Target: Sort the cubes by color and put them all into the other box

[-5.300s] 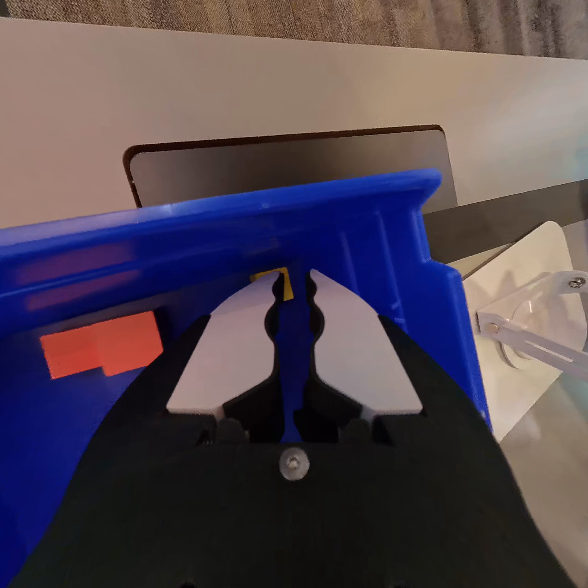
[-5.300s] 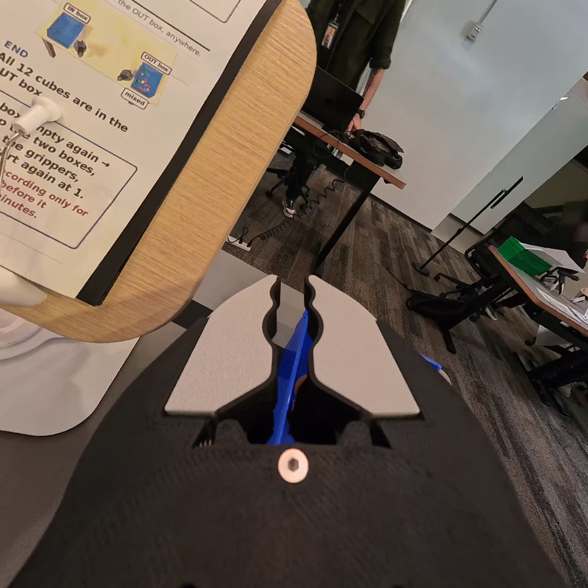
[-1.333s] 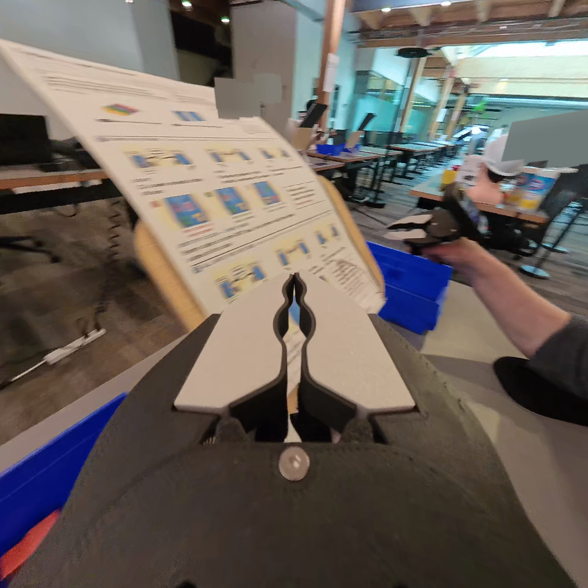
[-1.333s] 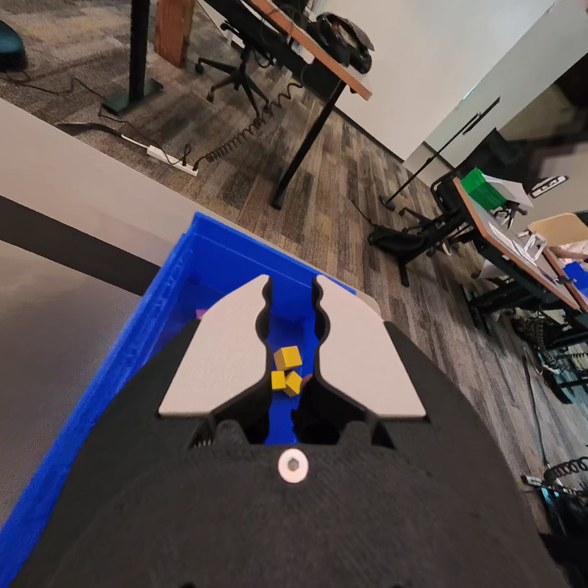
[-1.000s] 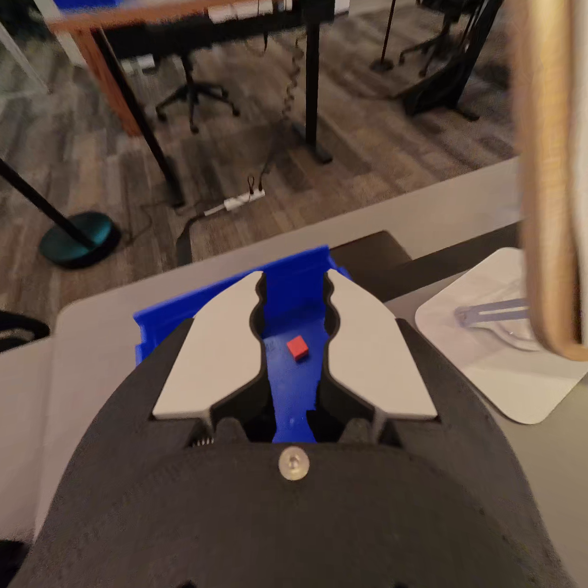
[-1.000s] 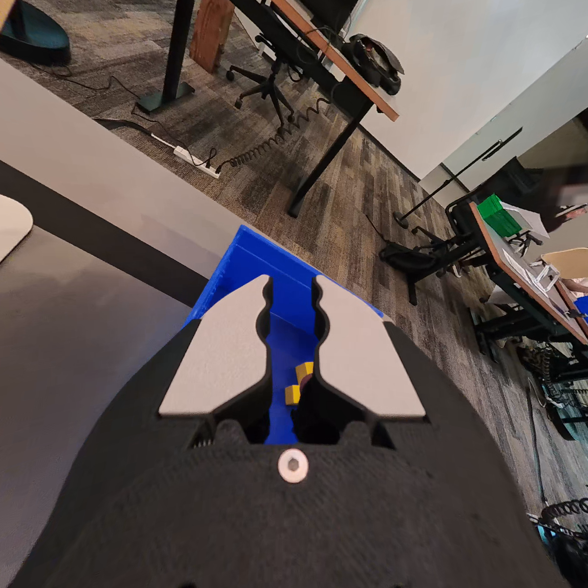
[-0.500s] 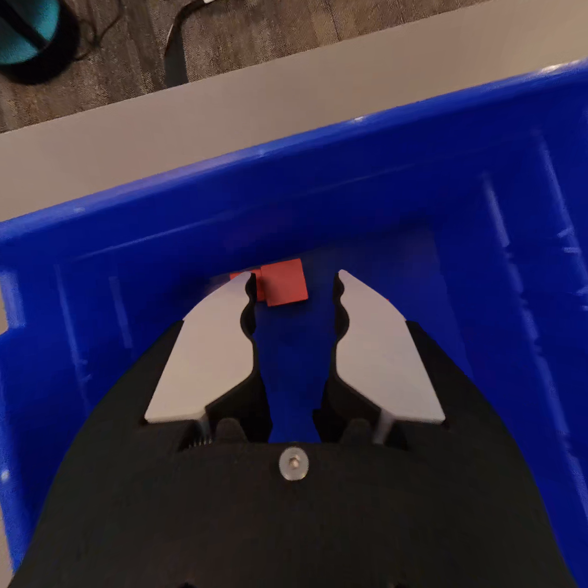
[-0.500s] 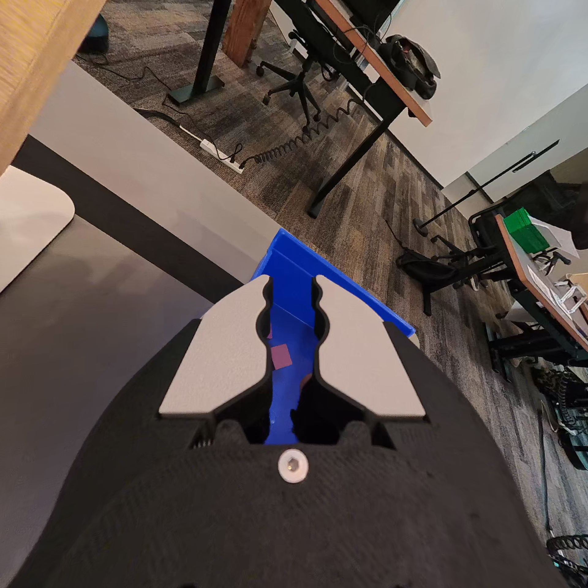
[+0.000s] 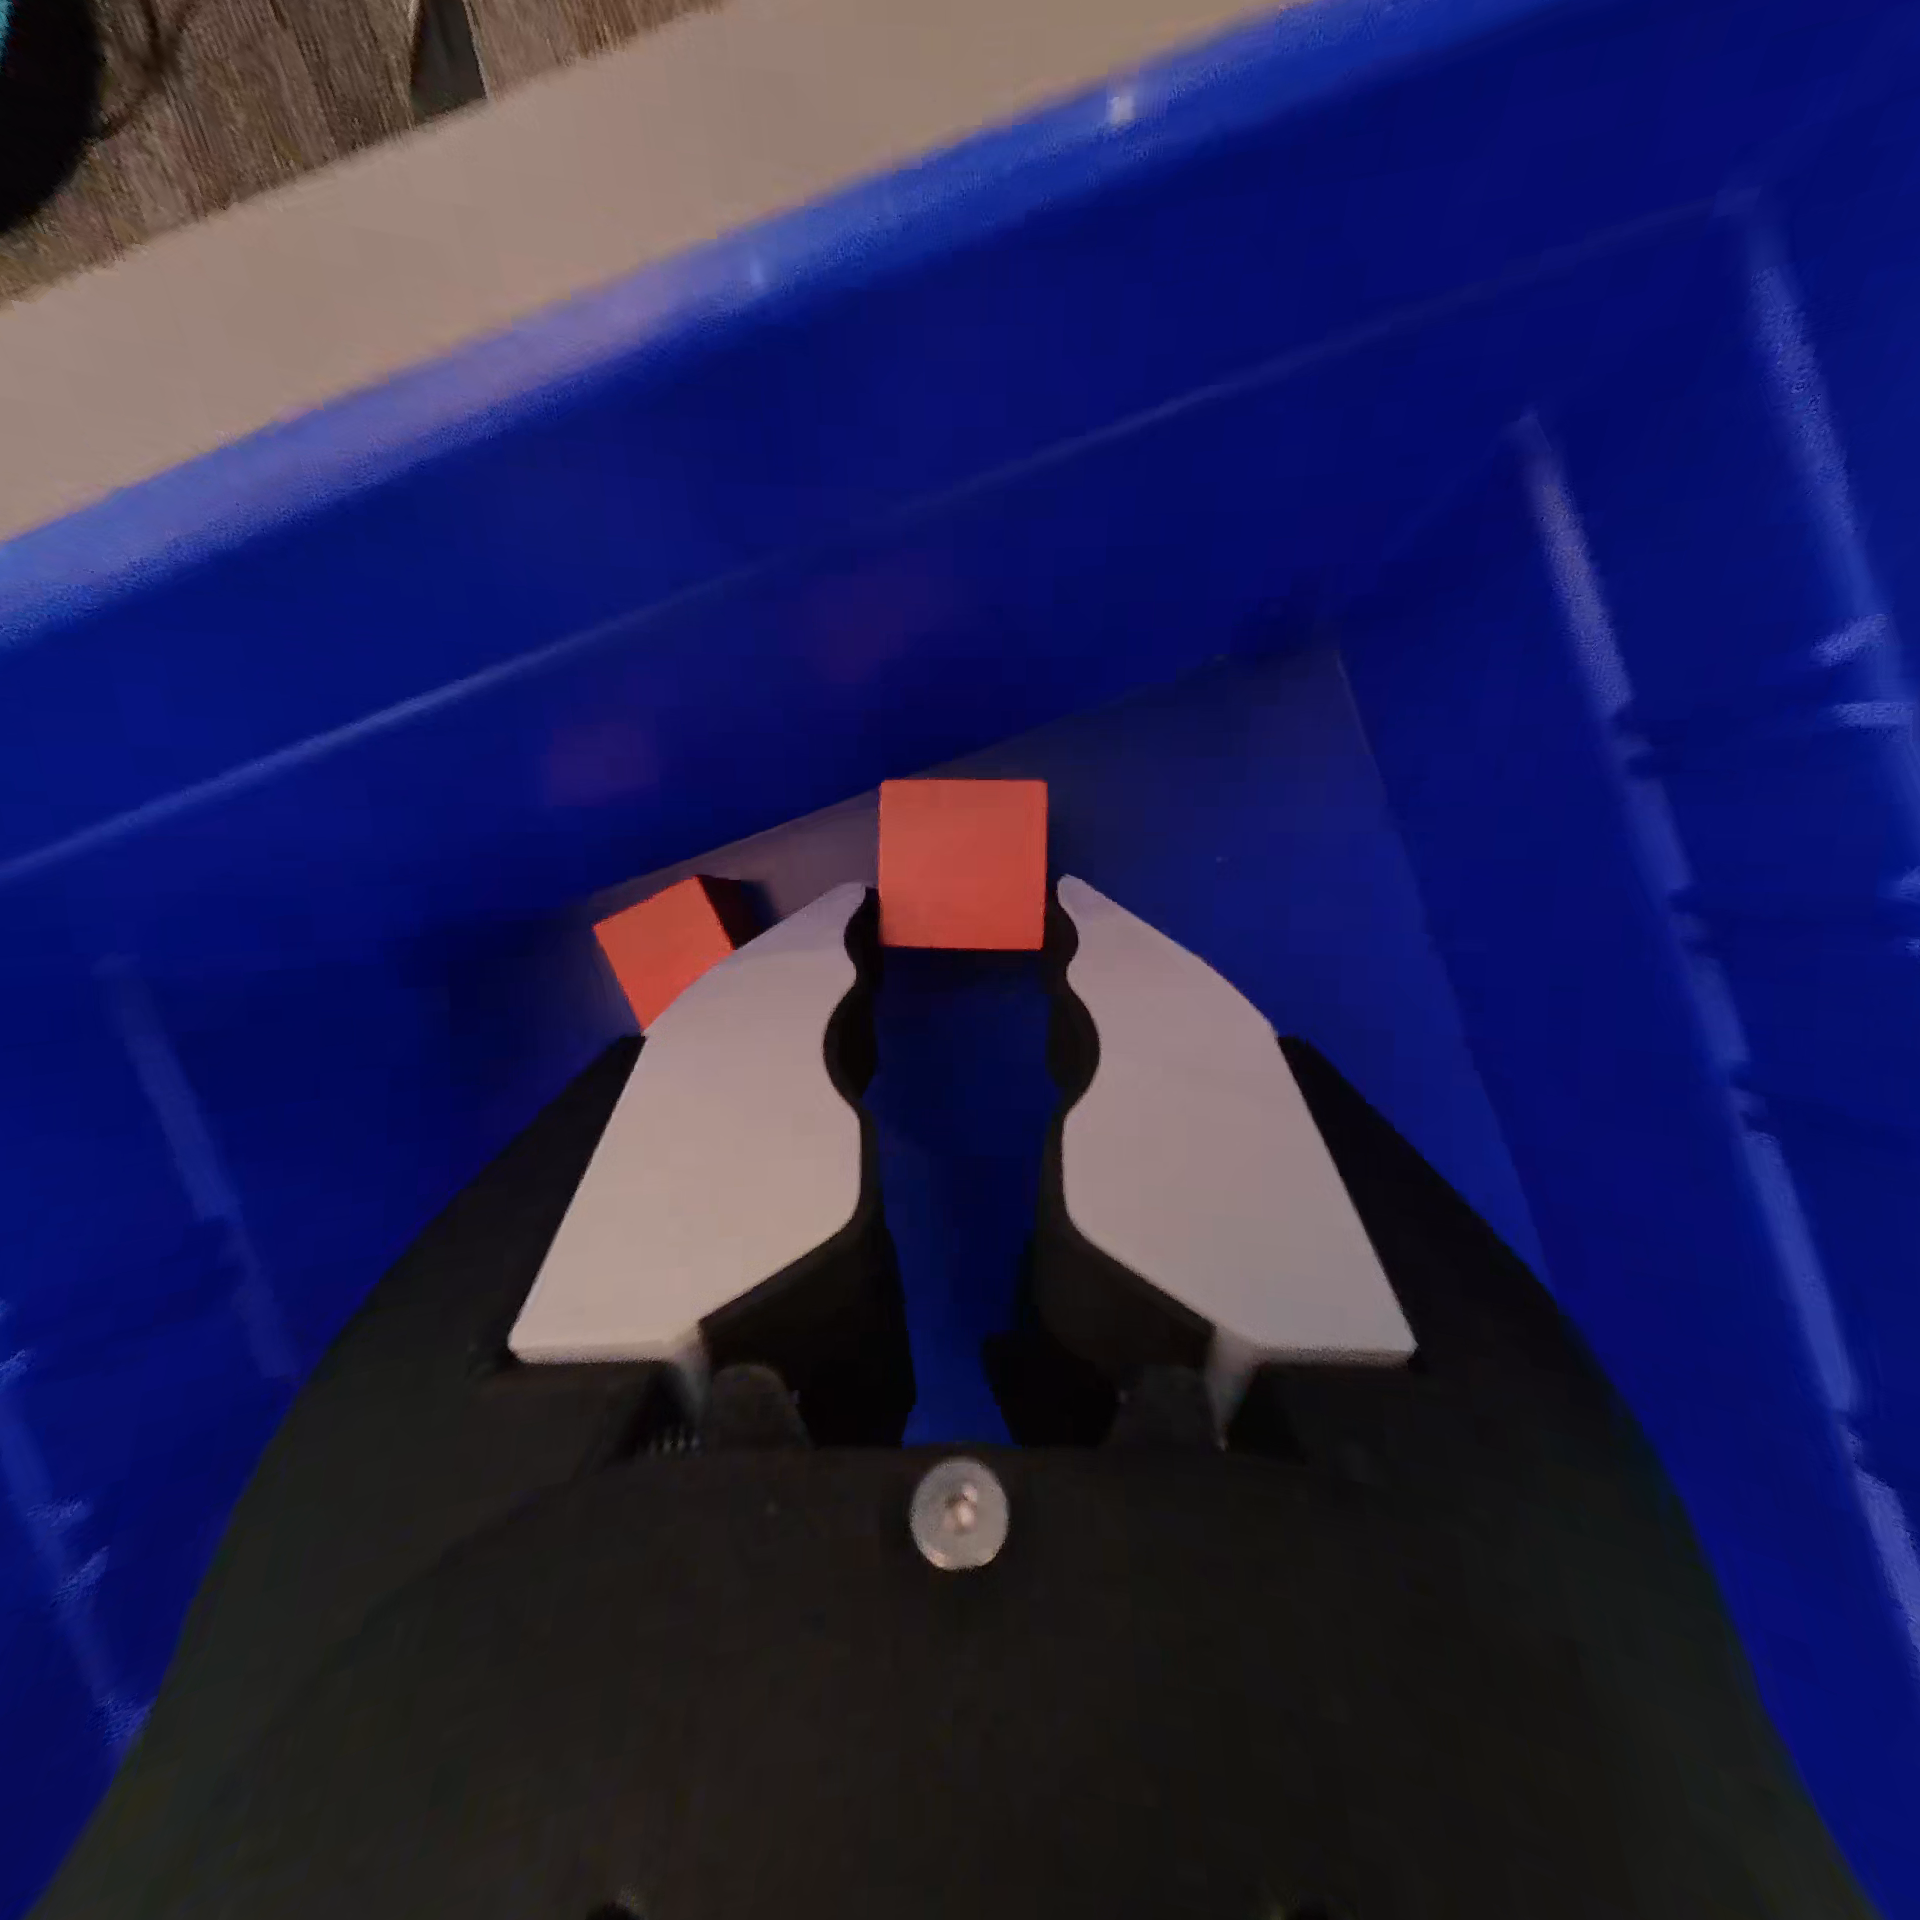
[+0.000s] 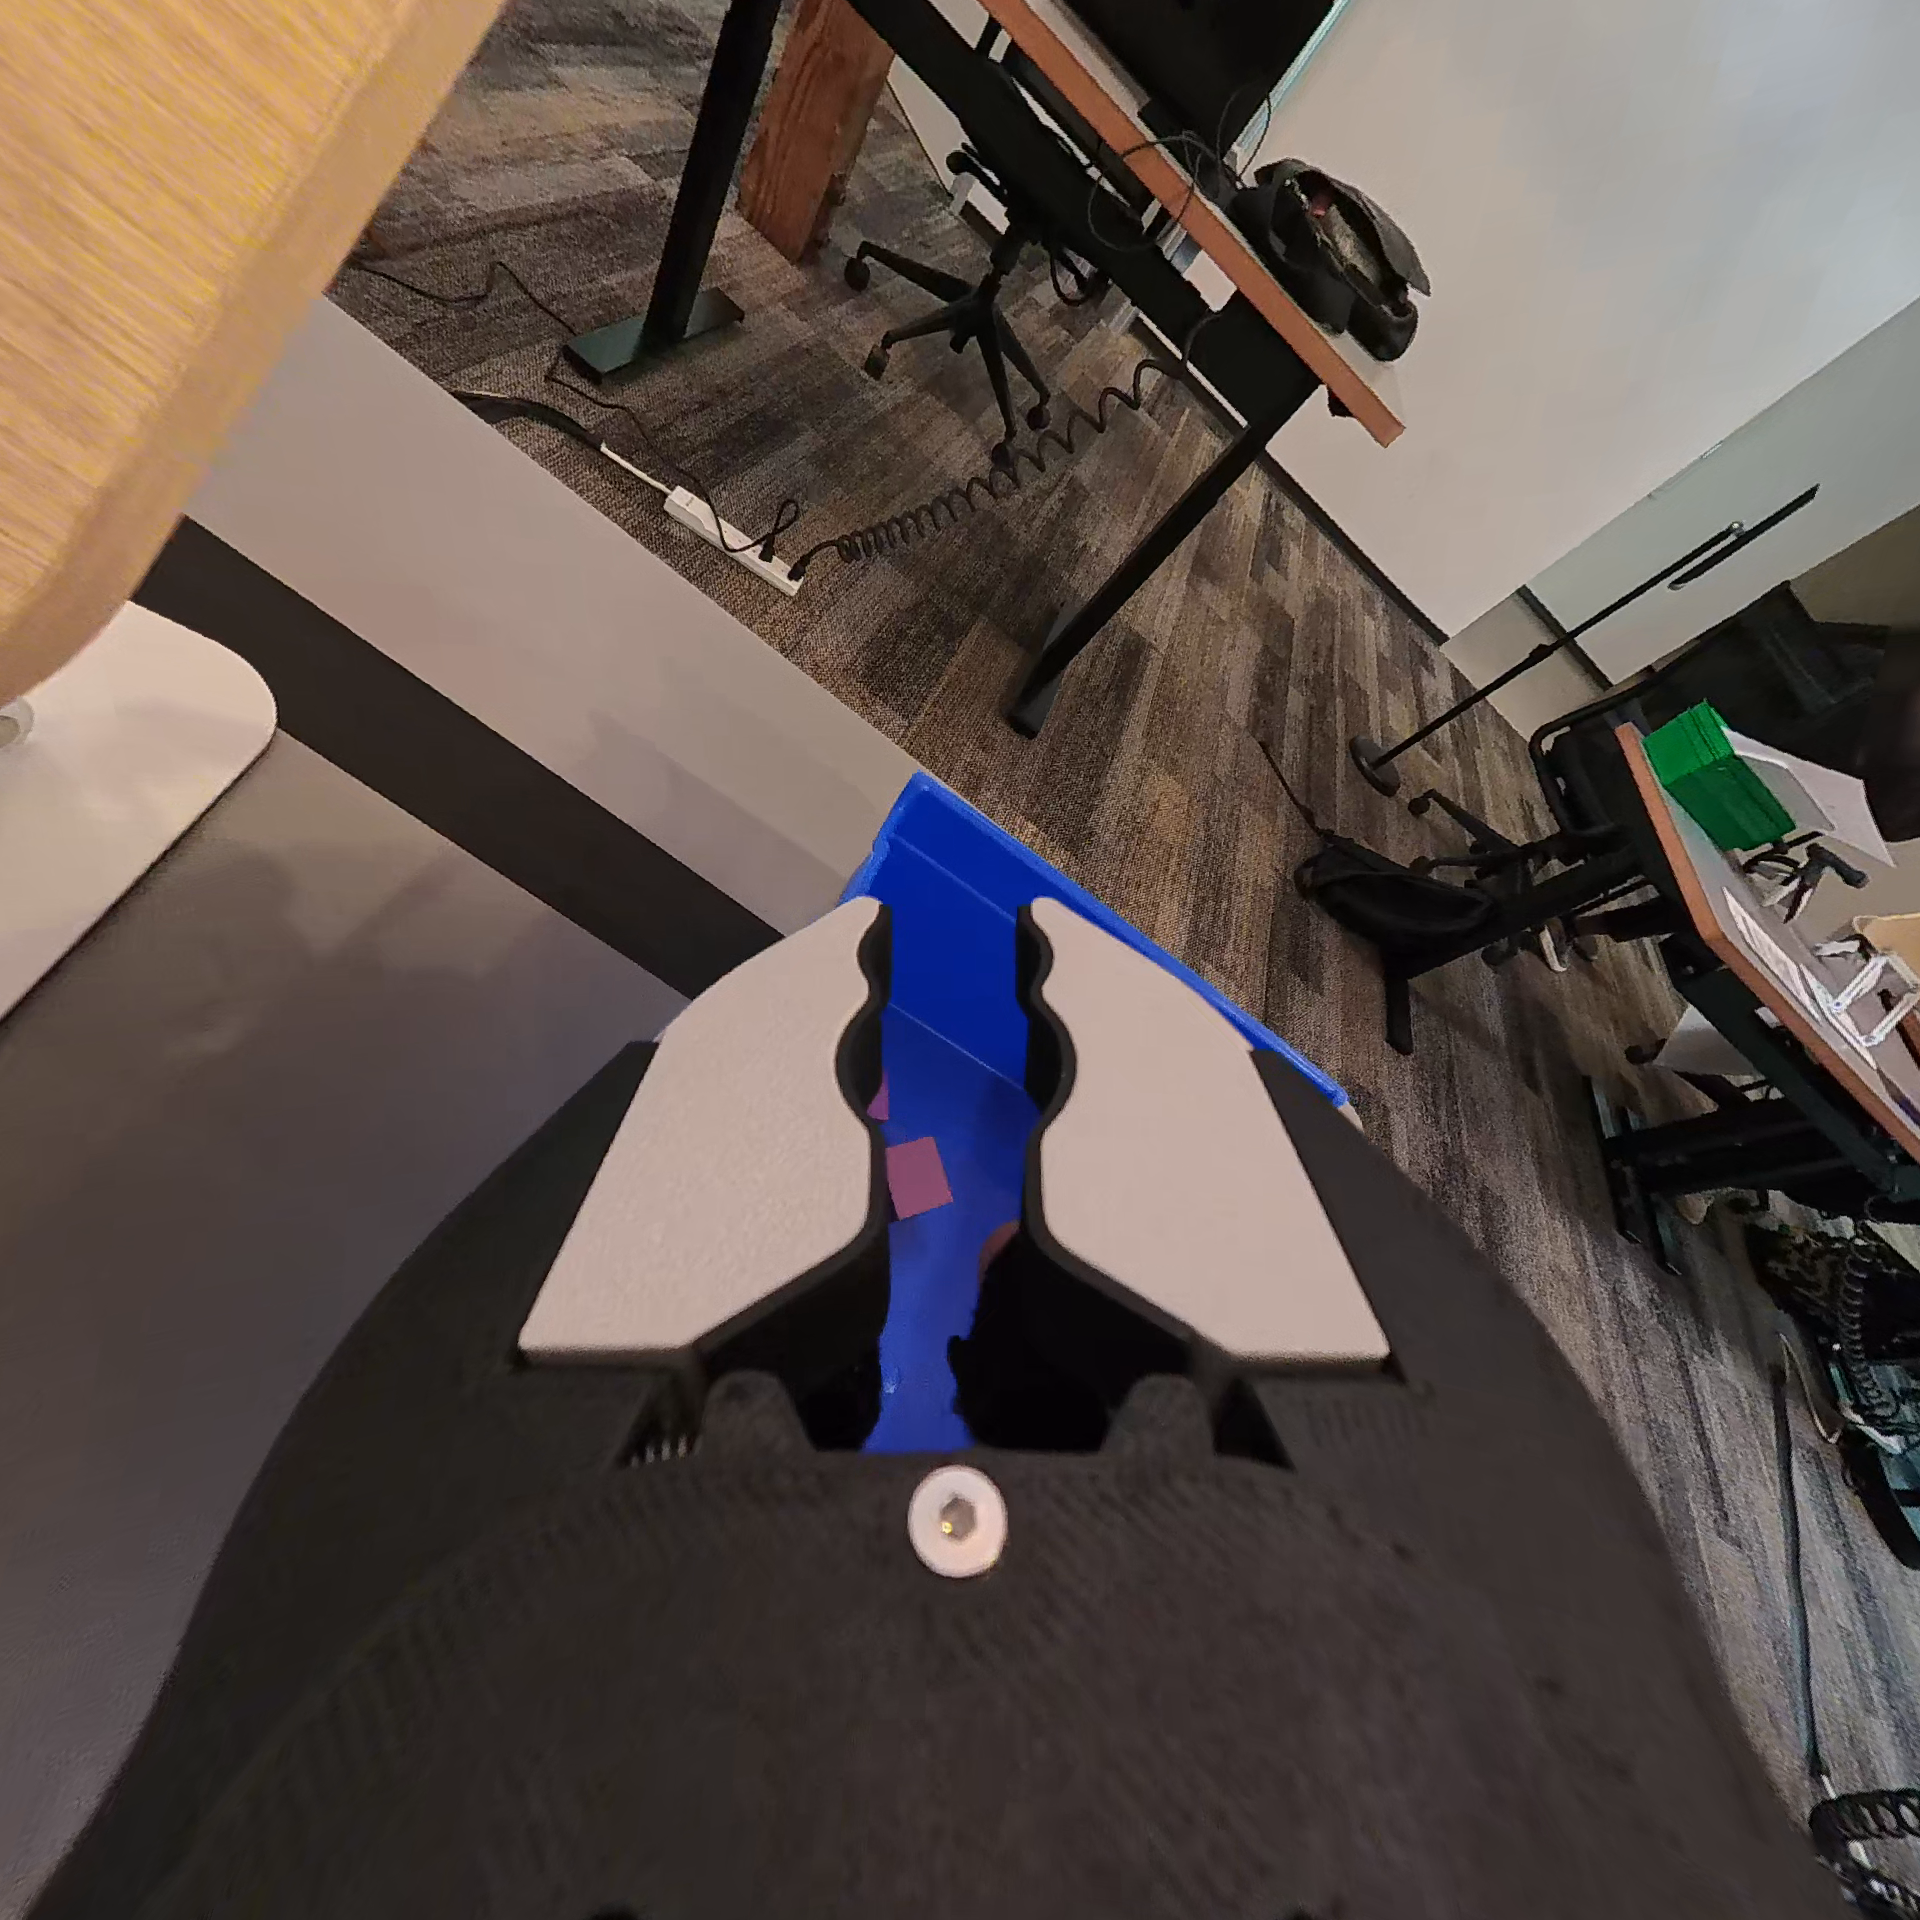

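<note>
Between the left claw (image 9: pixel 961 899) tips, a red cube (image 9: pixel 961 878), square-on, equal-sided.

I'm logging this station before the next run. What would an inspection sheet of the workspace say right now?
Surface: grey table with a dark strip.
Job's things: two red cubes in a blue box; a purple cube in the other blue box.
Clutter: white stand base, wooden board.
Grippers: left gripper fingers around one red cube, contact unclear; right gripper open above its box.
Cables: power strip, coiled cord on floor.
Surroundings: desks, office chairs.
</note>
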Demonstrator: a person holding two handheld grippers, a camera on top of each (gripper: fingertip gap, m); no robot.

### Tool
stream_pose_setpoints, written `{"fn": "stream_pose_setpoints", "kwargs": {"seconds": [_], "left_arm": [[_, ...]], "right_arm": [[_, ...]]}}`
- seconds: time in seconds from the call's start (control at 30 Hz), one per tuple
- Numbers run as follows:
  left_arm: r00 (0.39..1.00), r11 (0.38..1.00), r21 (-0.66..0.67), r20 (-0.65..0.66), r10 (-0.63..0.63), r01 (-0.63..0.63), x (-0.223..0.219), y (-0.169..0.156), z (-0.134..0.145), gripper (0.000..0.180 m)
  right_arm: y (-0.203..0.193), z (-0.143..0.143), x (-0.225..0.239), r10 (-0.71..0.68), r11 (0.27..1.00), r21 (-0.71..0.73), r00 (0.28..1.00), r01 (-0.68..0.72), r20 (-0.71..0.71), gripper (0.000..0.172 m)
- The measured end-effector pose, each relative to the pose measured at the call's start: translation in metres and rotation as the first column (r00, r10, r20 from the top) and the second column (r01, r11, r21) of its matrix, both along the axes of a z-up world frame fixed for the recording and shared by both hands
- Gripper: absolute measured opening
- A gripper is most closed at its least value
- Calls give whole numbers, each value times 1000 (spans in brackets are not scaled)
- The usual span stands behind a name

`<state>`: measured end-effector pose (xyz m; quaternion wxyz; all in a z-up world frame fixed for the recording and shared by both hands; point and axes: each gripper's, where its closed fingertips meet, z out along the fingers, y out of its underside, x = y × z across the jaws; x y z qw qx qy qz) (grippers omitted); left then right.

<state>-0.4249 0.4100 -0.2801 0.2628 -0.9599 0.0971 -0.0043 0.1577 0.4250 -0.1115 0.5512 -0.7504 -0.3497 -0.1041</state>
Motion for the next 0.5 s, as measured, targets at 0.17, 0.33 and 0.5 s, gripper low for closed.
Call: {"fn": "stream_pose_setpoints", "kwargs": {"seconds": [0.17, 0.33, 0.5], "left_arm": [[992, 975, 223, 123, -24, -5, 13, -7, 73, 29], [914, 853, 507, 278, -296, 122, 95, -43, 199, 29], [666, 643, 709, 332, -667, 290, 227, -108, 291, 29]], "right_arm": [[-10, 22, -8, 49, 997, 59, 999, -48, -21, 24], [-49, 76, -48, 253, 936, 262, 967, -234, -39, 30], [-116, 123, -110, 465, 772, 476, 885, -422, 29, 38]]}}
